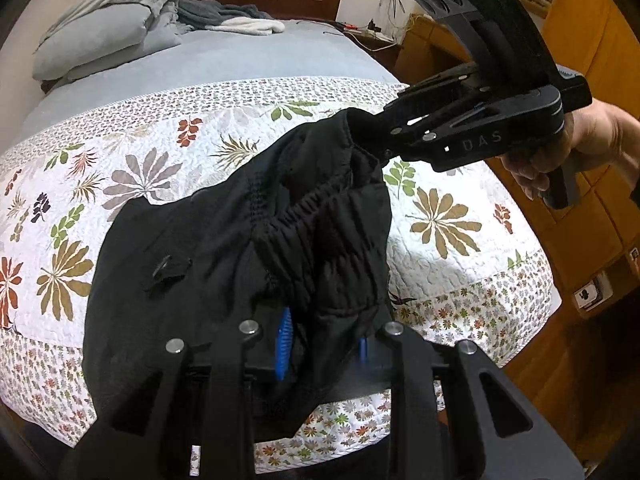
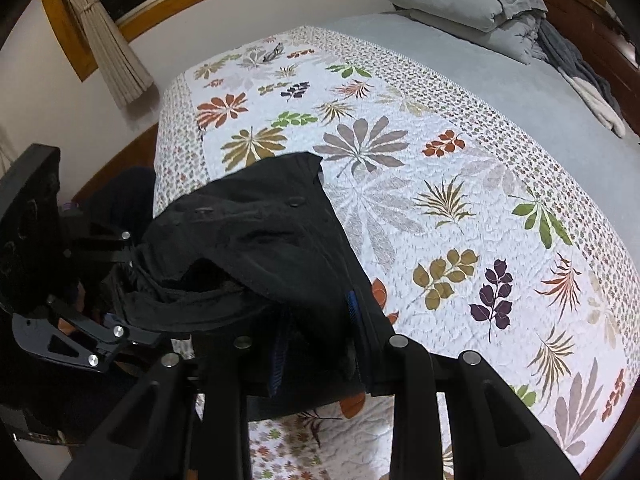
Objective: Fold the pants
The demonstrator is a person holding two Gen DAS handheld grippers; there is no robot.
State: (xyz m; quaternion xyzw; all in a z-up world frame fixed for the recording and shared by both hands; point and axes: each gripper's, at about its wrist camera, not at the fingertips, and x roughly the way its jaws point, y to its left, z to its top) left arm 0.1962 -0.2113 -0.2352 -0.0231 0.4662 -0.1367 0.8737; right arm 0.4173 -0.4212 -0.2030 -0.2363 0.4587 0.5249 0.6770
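Two claws hold one pair of black pants (image 1: 248,248) above a bed covered by a white quilt (image 1: 168,152) printed with leaves. In the left wrist view, the left claw (image 1: 324,344) occupies the lower centre of the frame; its blue-padded fingers (image 1: 285,336) are pinched on the dark fabric near the gathered elastic waistband (image 1: 320,208). The right claw (image 1: 372,132) enters from the upper right of the same frame, gripped by a hand (image 1: 560,148) at the right edge, and its tips are clamped on the far end of the waistband. The cloth hangs between the two grip points as a bunched span, and its lower part lies on the quilt at the centre left of the frame. In the right wrist view, the right claw (image 2: 316,340) sits at the lower centre, jaws pressed onto a fold of the pants (image 2: 256,240), with one blue pad (image 2: 352,304) showing at the fabric edge. The left claw (image 2: 132,264) appears at the left edge of that frame, biting the opposite end of the garment. Grey pillows (image 1: 108,24) lie stacked at the upper left of the left wrist view, on the plain grey sheet (image 1: 240,56) beyond the quilt. A curtain (image 2: 108,44) hangs at the upper left of the right wrist view.
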